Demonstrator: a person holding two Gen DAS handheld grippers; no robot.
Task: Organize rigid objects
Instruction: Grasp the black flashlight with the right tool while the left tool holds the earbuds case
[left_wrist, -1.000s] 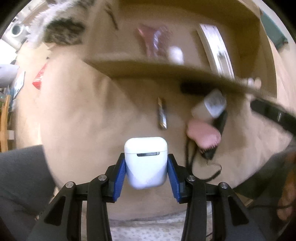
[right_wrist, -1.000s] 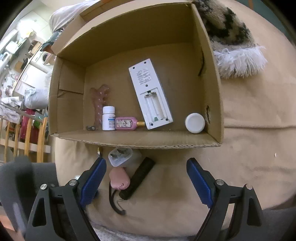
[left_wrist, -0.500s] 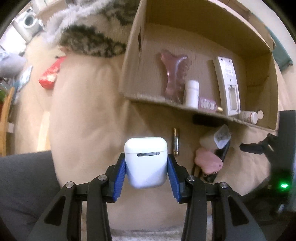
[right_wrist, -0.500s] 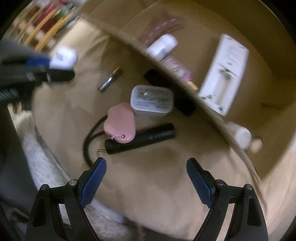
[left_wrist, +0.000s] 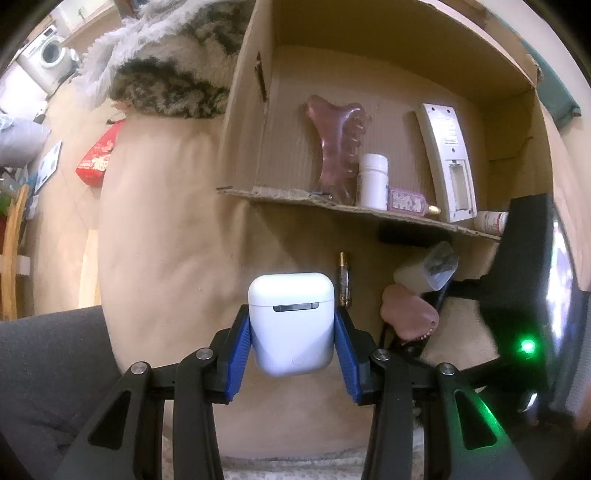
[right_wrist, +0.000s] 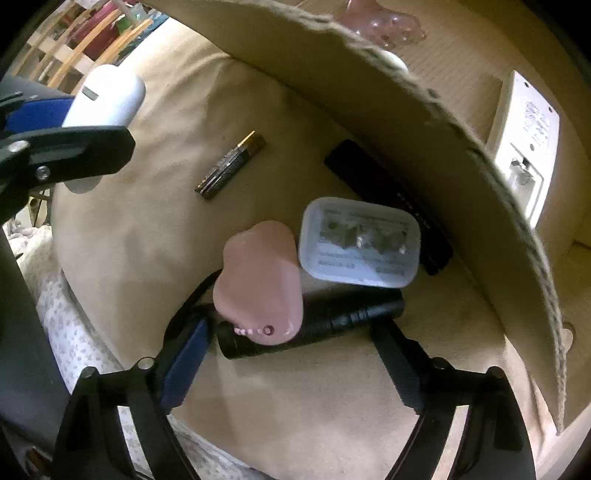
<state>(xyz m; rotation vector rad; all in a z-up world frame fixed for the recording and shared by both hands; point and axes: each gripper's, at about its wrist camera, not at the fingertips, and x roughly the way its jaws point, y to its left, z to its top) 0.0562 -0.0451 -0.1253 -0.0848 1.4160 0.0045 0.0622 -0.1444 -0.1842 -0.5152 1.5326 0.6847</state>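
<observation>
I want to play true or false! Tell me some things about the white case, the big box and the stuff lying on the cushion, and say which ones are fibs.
1. The left hand-held gripper is holding a white earbud case. True.
2. The right hand-held gripper is squeezing the battery. False: it is open around the black flashlight, and the battery lies apart on the cushion.
3. A pink heart-shaped thing lies on top of the flashlight. True.
4. The cardboard box has nothing in it. False: it holds a white bottle, a white remote and more.
5. The white charger plug sits inside the box. False: it is on the cushion, outside.
</observation>
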